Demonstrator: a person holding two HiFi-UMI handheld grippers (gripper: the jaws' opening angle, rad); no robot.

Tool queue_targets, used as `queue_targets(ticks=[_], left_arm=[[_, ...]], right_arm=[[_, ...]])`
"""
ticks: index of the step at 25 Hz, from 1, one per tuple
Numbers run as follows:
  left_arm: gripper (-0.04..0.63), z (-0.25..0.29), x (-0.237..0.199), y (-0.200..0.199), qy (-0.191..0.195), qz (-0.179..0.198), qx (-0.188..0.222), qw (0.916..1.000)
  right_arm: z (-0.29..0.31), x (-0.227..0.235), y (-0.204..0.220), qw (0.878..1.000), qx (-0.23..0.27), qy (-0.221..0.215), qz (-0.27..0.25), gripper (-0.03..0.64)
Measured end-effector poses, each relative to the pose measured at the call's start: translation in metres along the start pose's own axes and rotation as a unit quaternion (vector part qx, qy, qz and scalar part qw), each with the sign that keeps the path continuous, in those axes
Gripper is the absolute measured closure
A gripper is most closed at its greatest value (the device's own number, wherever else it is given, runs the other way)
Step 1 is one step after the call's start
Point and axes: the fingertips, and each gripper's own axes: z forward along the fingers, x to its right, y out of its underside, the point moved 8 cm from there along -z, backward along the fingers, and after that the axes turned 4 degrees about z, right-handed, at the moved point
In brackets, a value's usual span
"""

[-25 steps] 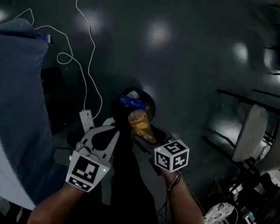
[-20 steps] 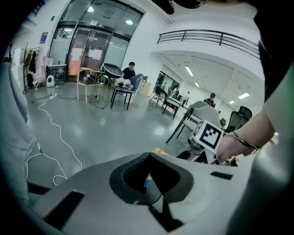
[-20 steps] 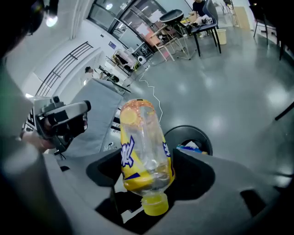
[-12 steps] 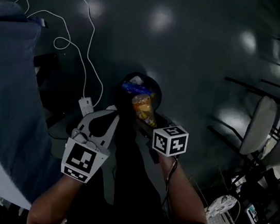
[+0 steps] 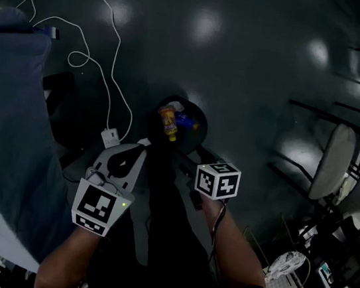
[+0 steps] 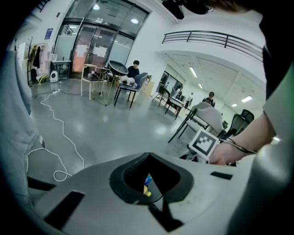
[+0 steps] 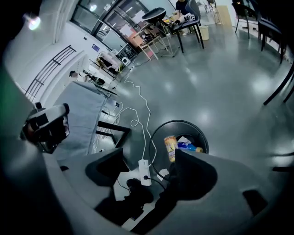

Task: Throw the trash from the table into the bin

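Far left, the cloth-draped table (image 5: 2,120) is seen, with a white cable (image 5: 115,63) trailing over the floor beside it. Next, the left gripper (image 5: 139,150) is held low, its jaws pressed fully together with nothing caught between them. Just right of it the bin (image 7: 180,121) is stood on the floor. The orange snack can (image 5: 167,122) is found inside its rim, towards the left wall, beside a blue bottle (image 5: 185,121). Whether the can has landed or is mid-drop cannot be told. The right gripper (image 7: 149,158) is poised over the bin's near rim, jaws spread wide and empty.

The release looks made. It would best be finished with the jaws kept wide over the opening until the can is settled, then lifted straight up, so that the rim and the power strip (image 7: 144,172) by the bin's left side are not snagged.

A second ago the can was clamped in the right gripper, above the near rim. Now it has been let go, and it is seen smaller and deeper inside the bin.
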Motion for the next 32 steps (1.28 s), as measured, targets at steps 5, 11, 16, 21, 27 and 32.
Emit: queue_targets(ticks=[5, 11, 16, 21, 27, 32], left_arm=[[0.583, -0.002, -0.009, -0.006, -0.008, 0.003, -0.003, 1.0], [0.583, -0.017, -0.018, -0.04, -0.027, -0.006, 0.012, 0.9995], [0.583, -0.067, -0.008, -0.099, -0.029, 0.0, 0.02, 0.9994], [0.583, -0.121, 0.009, -0.151, -0.034, 0.027, 0.05, 0.9978], [0.583, -0.169, 0.04, -0.191, -0.024, 0.042, 0.082, 0.9954], [0.583, -0.203, 0.057, -0.2, -0.03, 0.058, 0.08, 0.9946]], right_arm=[[-0.006, -0.015, -0.01, 0.999, 0.024, -0.029, -0.008, 0.288], [-0.029, -0.039, -0.035, 0.997, 0.057, -0.051, -0.031, 0.416], [-0.078, -0.081, -0.057, 0.994, 0.068, -0.079, -0.039, 0.477], [-0.13, -0.132, -0.078, 0.991, 0.069, -0.087, -0.076, 0.502], [-0.183, -0.194, -0.098, 0.984, 0.077, -0.107, -0.118, 0.518], [-0.211, -0.236, -0.1, 0.977, 0.075, -0.127, -0.154, 0.549]])
